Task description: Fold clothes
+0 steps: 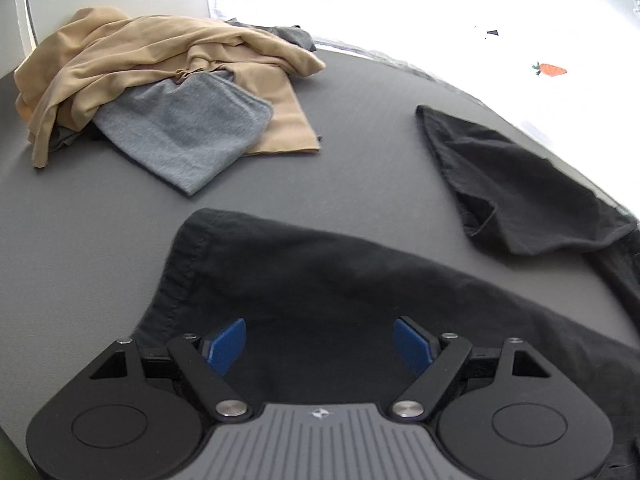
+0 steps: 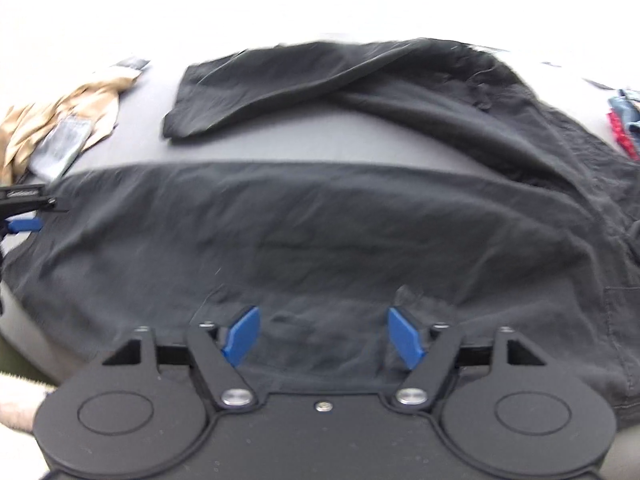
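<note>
A black garment (image 2: 320, 232) lies spread on the grey table (image 2: 280, 144), with a folded-over part at the far side (image 2: 280, 80). It also shows in the left wrist view (image 1: 340, 292), with a sleeve-like part at the right (image 1: 520, 184). My left gripper (image 1: 320, 344) is open, its blue pads over the garment's near left end. My right gripper (image 2: 322, 334) is open over the garment's near edge. The left gripper also shows at the left edge of the right wrist view (image 2: 24, 216).
A pile of tan cloth (image 1: 160, 60) with a grey cloth (image 1: 188, 132) on it lies at the table's far left. The table (image 1: 360, 140) ends at a bright white area at the right. Red and blue items (image 2: 624, 120) lie at the far right.
</note>
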